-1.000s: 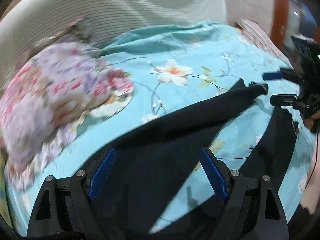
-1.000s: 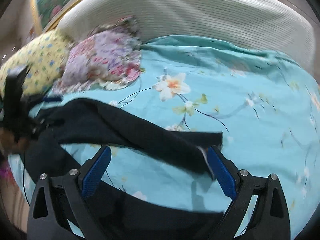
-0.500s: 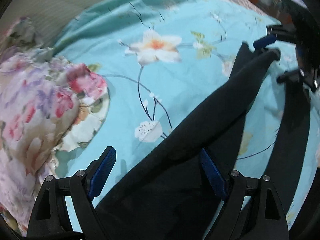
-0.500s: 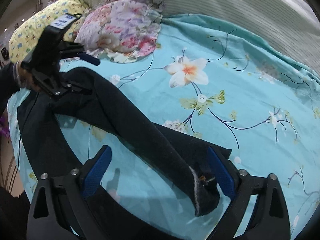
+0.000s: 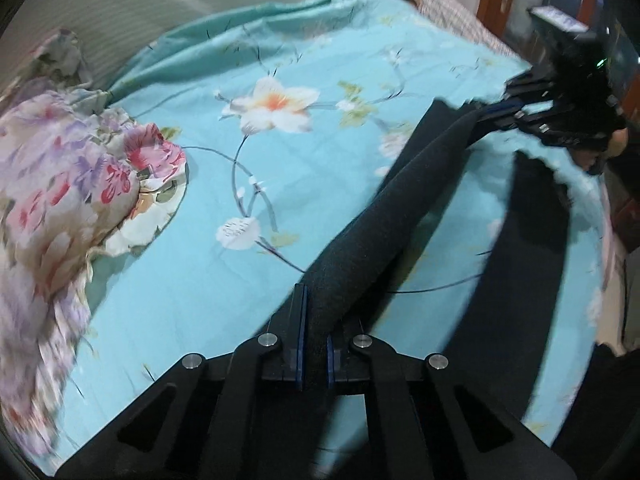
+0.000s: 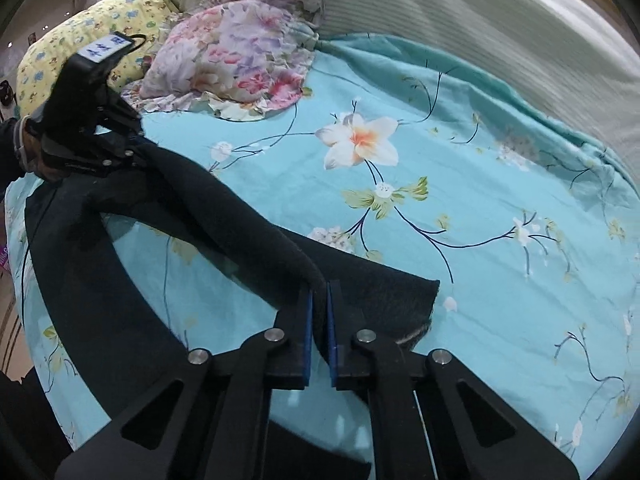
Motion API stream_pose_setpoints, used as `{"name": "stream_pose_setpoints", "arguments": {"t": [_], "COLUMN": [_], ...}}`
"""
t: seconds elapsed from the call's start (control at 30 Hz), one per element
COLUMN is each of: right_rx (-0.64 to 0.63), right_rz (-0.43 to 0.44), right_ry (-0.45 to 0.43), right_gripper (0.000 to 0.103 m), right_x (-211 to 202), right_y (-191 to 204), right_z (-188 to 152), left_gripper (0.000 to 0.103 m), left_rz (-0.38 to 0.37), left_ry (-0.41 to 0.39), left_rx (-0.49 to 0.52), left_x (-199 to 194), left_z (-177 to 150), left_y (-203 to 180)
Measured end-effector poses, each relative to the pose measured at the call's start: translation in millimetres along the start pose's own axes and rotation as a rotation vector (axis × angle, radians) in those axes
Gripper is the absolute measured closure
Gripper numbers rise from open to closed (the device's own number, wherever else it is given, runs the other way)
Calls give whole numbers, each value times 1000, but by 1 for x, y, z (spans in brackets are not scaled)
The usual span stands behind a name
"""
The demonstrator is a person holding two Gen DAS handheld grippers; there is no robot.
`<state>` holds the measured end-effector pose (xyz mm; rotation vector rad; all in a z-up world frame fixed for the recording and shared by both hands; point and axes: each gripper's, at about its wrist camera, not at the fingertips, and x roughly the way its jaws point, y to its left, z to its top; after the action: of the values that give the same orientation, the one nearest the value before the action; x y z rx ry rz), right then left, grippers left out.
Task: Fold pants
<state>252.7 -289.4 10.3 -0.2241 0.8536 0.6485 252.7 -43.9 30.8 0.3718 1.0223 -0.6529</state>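
Note:
Black pants [image 5: 384, 216] lie on a turquoise floral bedsheet [image 5: 280, 184]. One leg is lifted into a taut ridge between my grippers. My left gripper [image 5: 314, 320] is shut on the waist end of that leg. My right gripper [image 6: 319, 300] is shut on the leg near its hem [image 6: 400, 296]. The other leg [image 6: 92, 288] lies flat on the sheet, curving along the near bed edge. Each gripper also shows in the other's view: the right one [image 5: 500, 114] at the far right, the left one [image 6: 116, 152] at the far left.
A pink and purple floral pillow [image 5: 60, 184] lies at the head of the bed, with a yellow patterned pillow [image 6: 80, 36] beside it. A pale ribbed headboard [image 6: 480, 28] runs behind. The bed edge drops off by the flat leg [image 5: 532, 280].
Both grippers were open around the pants leg and have closed on it. The leg has risen off the sheet into a stretched ridge between them.

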Motion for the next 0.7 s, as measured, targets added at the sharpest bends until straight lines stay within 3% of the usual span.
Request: {"name": "stream_pose_setpoints", "arguments": {"t": [0.37,0.7], "right_rx": [-7,-19], "right_rz": [5,20], "right_ry": [-43,5], "right_gripper": [96,96], "right_x": [-47,-70], "right_y": [18,49], "right_z": [-31,-89], "left_gripper": [98,98], "left_rz": [-72,-112], "left_ry": [-90,-87], "left_rx": [-80,-125], "left_x": [-43,-42], "left_z": [-44,-86], "left_y": [-78,-123]}}
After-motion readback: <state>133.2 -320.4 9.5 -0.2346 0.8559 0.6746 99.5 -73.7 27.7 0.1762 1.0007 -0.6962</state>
